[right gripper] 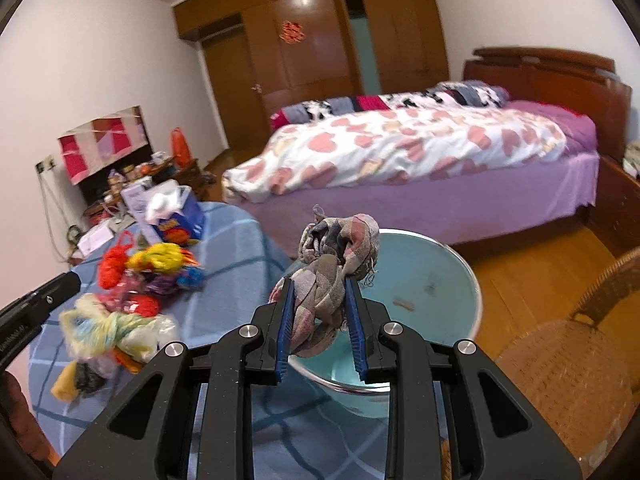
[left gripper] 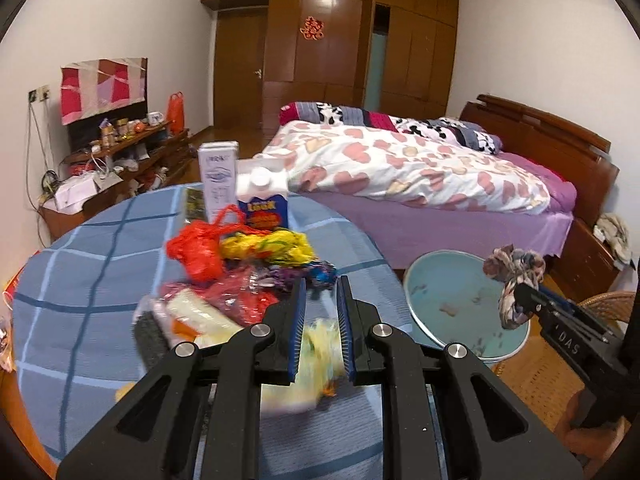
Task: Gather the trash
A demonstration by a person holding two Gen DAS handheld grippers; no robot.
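— Two hand-held grippers in play. What has the right hand-held gripper [right gripper: 320,284] got?

— A crumpled plaid rag [right gripper: 332,264], pinched between its blue pads. The rag bulges out above the fingertips and hangs over the teal bin [right gripper: 448,280], which stands on the floor just beside the worktop [right gripper: 240,248].

— And the left hand-held gripper [left gripper: 322,292]?

— Its jaws are parted, with a gap between the pads. A pale yellowish plastic bag [left gripper: 320,344] shows in that gap, blurred; whether the pads touch it I cannot tell.

— Where is the rest of the trash?

— Heaped on the blue checked cloth of the worktop: a red plastic bag [left gripper: 196,252], a yellow bag [left gripper: 268,246] right beside it, and some pink and purple wrappers in front, too smeared to sort out. Behind the heap stand a blue carton [left gripper: 262,206] with a white cap and a tall white box [left gripper: 218,178], both upright and touching.

— Anything inside the bin?

— Small scraps on its bottom, seen from the left wrist. Beyond it is the bed [right gripper: 400,148] with a heart-print quilt.
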